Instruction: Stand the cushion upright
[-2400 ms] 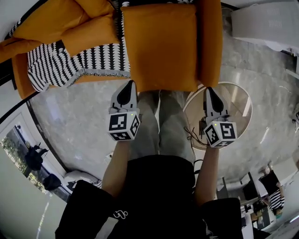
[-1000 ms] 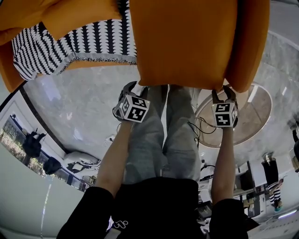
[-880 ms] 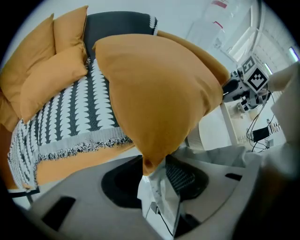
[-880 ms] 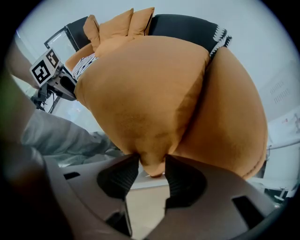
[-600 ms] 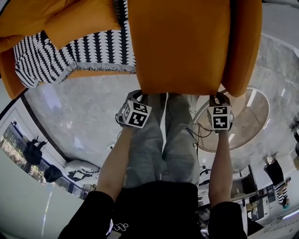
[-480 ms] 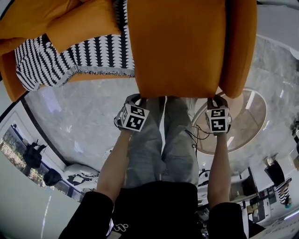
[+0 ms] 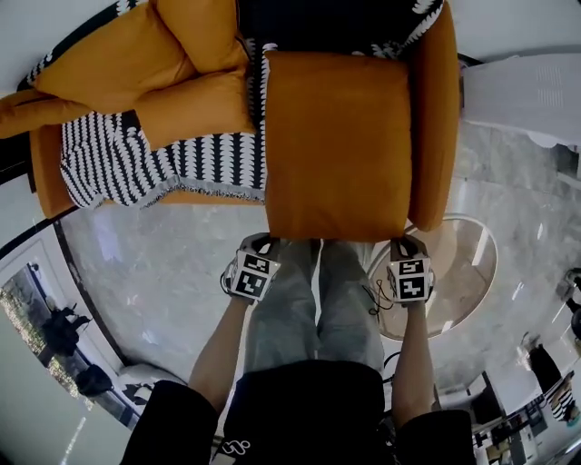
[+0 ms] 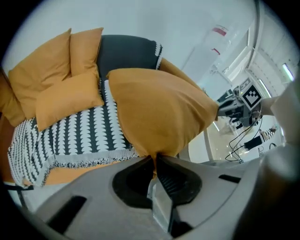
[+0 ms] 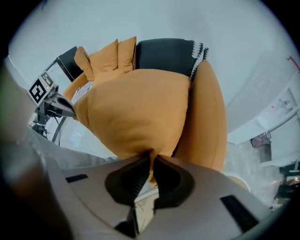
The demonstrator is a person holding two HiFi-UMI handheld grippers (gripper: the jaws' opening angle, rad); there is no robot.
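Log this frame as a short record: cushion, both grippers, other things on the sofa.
cushion: large, orange, on the right end of the sofa, not yet upright
left gripper: jaws have just been closing, clamped on the cushion's near left corner
right gripper: jaws have just been closing, clamped on its near right corner
also on sofa: black-and-white throw, orange pillows at left

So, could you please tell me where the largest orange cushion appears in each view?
Head view: largest orange cushion, upper centre.
Left gripper view: centre, its lower corner in the left claw, which has just been closing on it.
Right gripper view: centre, lower corner in the right claw, likewise just closing on it.
Shared landmark: the black backrest beyond the cushion.
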